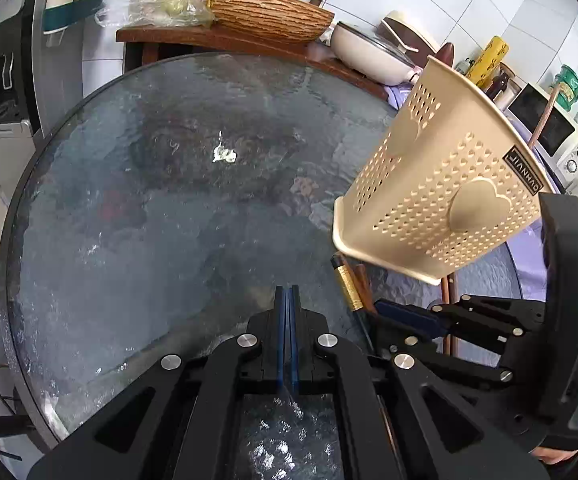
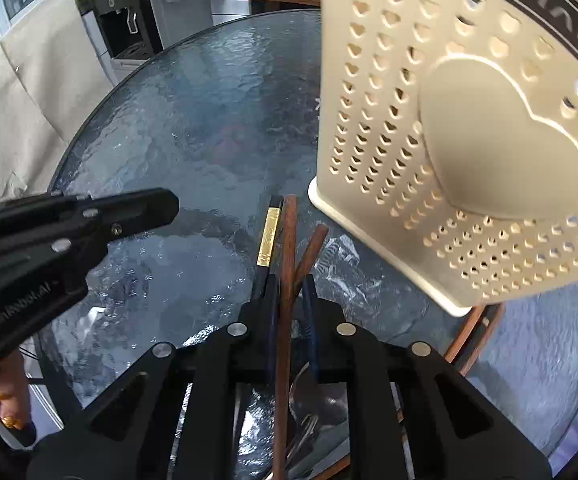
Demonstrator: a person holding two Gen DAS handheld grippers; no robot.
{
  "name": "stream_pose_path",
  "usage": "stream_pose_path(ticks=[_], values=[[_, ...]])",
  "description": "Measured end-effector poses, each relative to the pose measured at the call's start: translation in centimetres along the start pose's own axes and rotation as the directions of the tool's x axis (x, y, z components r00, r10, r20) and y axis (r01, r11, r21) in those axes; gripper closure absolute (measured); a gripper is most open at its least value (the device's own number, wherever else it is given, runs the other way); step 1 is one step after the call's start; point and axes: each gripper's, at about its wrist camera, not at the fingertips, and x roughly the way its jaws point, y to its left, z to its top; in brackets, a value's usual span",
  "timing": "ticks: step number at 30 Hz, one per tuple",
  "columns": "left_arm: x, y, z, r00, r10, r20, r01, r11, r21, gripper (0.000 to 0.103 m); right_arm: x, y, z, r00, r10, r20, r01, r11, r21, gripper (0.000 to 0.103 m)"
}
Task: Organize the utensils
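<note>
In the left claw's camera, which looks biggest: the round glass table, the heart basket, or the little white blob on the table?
1. glass table, fills most of the view.
2. heart basket, though it looks larger for being near the camera.
3. white blob, tiny.

right gripper (image 2: 291, 300) closed around a brown wooden utensil handle (image 2: 288, 272) on the glass table (image 2: 193, 120)
a black-and-gold chopstick (image 2: 268, 236) lies just left of it; the beige perforated holder (image 2: 469, 128) stands far right; the left gripper (image 2: 89, 220) sits at left.
</note>
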Motion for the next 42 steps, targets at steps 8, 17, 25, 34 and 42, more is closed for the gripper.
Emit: stream_pose_path(ticks=[8, 17, 25, 34, 42], values=[[0.7, -0.9, -0.7, 1.000, -0.016, -0.022, 0.017, 1.000, 0.017, 0.101, -1.7, -0.9, -0.9, 0.999, 0.046, 0.027, -0.048, 0.997, 0.056, 0.095], [1.2, -1.5, -0.8, 0.999, -0.039, -0.038, 0.039, 0.999, 0.010, 0.096, -4.6, -2.3, -2.1, 0.989, 0.077, 0.124, -0.091, 0.989, 0.115, 0.095], [2.3, -3.5, -0.2, 0.998, -0.057, -0.039, 0.058, 0.998, 0.021, 0.070, -6.8, -4.5, -3.7, 0.979, 0.073, 0.191, -0.110, 0.975, 0.193, 0.095], [4.3, -4.8, 0.6, 0.998, 0.011, -0.067, -0.006, 0.998, 0.062, 0.071, -9.1, -6.5, -5.8, 0.966, 0.026, 0.256, -0.086, 0.970, 0.227, 0.095], [5.2, -5.6, 0.7, 0.996, 0.043, -0.079, -0.034, 0.994, 0.106, 0.087, -8.8, -6.2, -5.7, 0.963, 0.024, 0.267, -0.090, 0.967, 0.237, 0.095]])
